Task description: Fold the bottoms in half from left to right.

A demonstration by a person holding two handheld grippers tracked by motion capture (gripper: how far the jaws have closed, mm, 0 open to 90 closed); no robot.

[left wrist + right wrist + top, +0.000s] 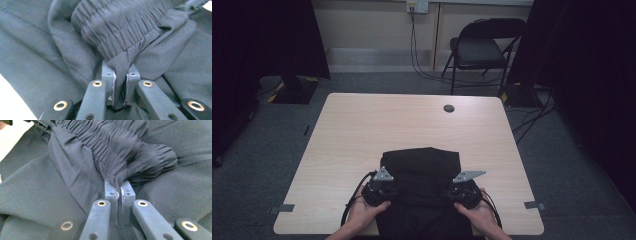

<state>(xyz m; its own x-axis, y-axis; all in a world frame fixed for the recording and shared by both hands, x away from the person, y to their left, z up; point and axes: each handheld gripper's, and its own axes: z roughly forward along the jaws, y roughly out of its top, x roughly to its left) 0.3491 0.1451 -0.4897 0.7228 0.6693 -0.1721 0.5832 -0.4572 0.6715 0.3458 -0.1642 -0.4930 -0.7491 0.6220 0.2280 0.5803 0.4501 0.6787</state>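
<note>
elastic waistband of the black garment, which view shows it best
The left gripper view: the gathered elastic waistband runs broad and sharp above the jaws. The right gripper view shows it too, bunched and angled. The high view gives a dark garment, no band detail.

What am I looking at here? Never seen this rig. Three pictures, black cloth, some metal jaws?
There is no robot here: a person holds a handheld two-jaw gripper in each hand. The high view looks down from above the person's side of the table. In it, the left gripper and right gripper sit at either side of a black garment with a gathered elastic band, lying on the near half of the table. The other two pictures come from cameras riding on each gripper, looking along its jaws. Both grippers, left and right, are shut on a pinch of the fabric beside that band.
</note>
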